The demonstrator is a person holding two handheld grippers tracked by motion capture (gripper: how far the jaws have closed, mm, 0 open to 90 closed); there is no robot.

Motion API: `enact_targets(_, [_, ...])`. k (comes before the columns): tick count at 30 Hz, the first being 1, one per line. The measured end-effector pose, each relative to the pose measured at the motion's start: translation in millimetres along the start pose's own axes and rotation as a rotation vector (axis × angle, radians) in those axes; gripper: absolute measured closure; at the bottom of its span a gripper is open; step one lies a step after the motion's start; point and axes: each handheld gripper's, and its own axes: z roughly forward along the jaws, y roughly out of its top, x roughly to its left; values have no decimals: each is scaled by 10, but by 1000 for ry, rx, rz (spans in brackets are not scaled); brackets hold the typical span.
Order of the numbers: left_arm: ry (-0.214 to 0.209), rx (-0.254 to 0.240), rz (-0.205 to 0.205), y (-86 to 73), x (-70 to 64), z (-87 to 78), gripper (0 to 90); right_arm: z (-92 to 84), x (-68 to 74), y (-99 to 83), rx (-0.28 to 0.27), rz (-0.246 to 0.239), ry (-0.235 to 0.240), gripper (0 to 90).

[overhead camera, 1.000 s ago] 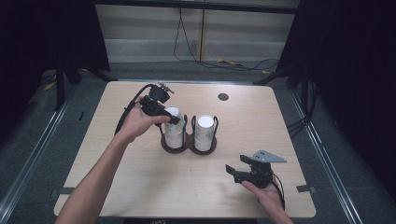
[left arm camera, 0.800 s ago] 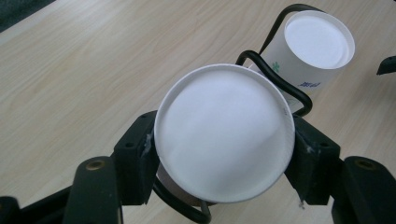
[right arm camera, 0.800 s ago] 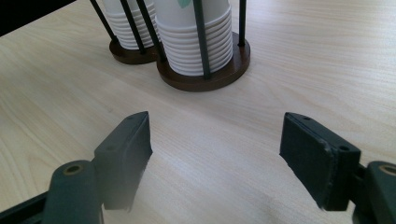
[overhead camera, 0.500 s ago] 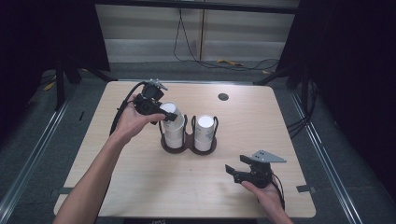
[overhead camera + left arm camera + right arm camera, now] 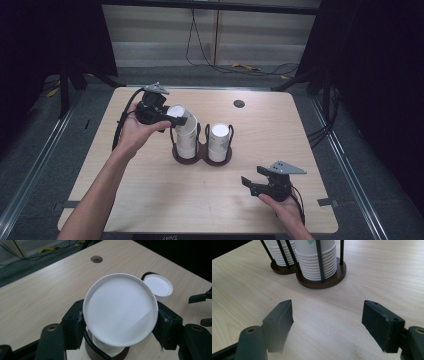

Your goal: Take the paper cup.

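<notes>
Wooden table (image 5: 150,200) with a dark round hole (image 5: 239,104) near its far edge, dark floor around it, cables along the back wall. High view: brown two-slot holder (image 5: 202,156) mid-table, a stack of white cups in each slot. Left gripper (image 5: 172,120) pinches a white cup (image 5: 182,117), tilted, just above the left stack (image 5: 187,145); a second ago that cup sat lower, upright on the stack. Right stack (image 5: 218,142) untouched. Right gripper (image 5: 248,183) rests near the front right edge, jaws spread, same spot as before. Left gripper view: jaws press both sides of the cup (image 5: 120,310); no writing readable. Right gripper view: spread jaws over bare wood, holder base (image 5: 322,282) ahead, small green mark on one cup, unreadable.
</notes>
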Motion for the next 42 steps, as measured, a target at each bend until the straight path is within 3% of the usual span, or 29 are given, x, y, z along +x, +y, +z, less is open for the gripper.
enact_targets(5, [0, -51, 3, -24, -14, -107, 352, 3, -2, 0, -1, 1, 0, 252])
enact_targets(11, [-14, -78, 10, -33, -48, -156, 352, 2, -2, 2, -5, 0, 0, 251])
enact_targets(17, [-51, -118, -6, -119, -46, -174, 353, -5, -9, 4, -12, 3, 2, 251])
enact_targets(25, [-66, -161, -22, -228, -43, -241, 354, -6, -8, 8, -18, 3, 4, 250])
enact_targets(29, [-58, -165, -17, -270, -71, -252, 354, -10, 1, 12, -23, 4, 7, 247])
enact_targets(42, [-105, -176, 33, -427, -255, -295, 355, -65, 113, 98, -81, -2, 71, 225])
